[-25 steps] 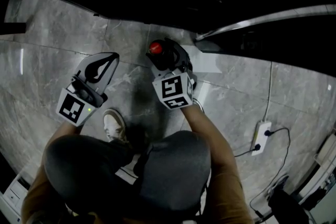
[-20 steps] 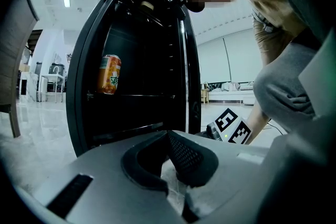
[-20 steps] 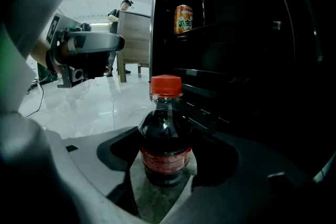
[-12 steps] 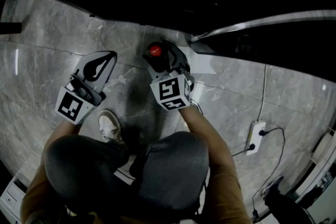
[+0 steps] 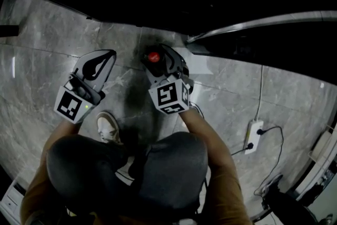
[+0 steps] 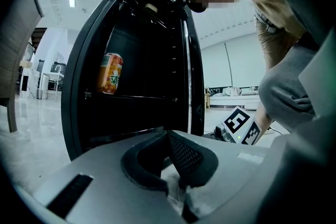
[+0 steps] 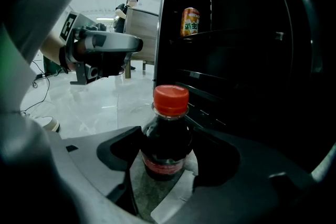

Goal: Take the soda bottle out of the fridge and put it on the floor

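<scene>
soda bottle gripped upright in right tool | left tool closed, empty | fridge open just ahead, can on shelf

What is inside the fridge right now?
An orange can stands on a shelf of the open fridge. The soda bottle is outside, between the right gripper's fingers. The lower shelves are too dark to check.

Nothing here reads clearly for you. The orange can carries large characters, too small to make out; the soda bottle has a red label with only blurred print. The cubes on your left gripper and right gripper bear only black-and-white square markers.
</scene>
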{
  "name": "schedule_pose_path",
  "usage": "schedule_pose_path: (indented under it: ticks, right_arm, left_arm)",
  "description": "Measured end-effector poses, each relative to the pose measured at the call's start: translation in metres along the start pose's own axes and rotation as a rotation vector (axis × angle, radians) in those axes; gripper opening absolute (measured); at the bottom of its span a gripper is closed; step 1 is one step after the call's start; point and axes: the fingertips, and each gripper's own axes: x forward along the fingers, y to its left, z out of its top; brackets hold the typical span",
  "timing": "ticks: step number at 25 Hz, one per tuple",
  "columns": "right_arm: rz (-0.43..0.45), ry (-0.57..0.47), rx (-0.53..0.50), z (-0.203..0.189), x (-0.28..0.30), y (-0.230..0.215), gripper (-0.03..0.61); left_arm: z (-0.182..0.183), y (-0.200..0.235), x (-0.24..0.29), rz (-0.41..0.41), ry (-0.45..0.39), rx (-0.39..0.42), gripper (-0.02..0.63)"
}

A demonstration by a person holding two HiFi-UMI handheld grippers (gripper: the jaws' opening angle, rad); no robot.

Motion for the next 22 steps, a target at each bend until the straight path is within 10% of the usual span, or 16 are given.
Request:
schedule_pose_path:
  ticks: [15,22]
  right_arm:
    - [0.006,0.057,-0.108,0.023,-0.037,-0.002,0.295]
    - [-0.069,0.098,-0.028,0.075,-0.092,-0.009,0.133]
  left_arm:
    - [0.032,0.003,-0.002,-0.001,-0.017,0.0,0.002]
    - [0.116,-0.009,-0.032,0.039,-0.009,-0.04,0.002]
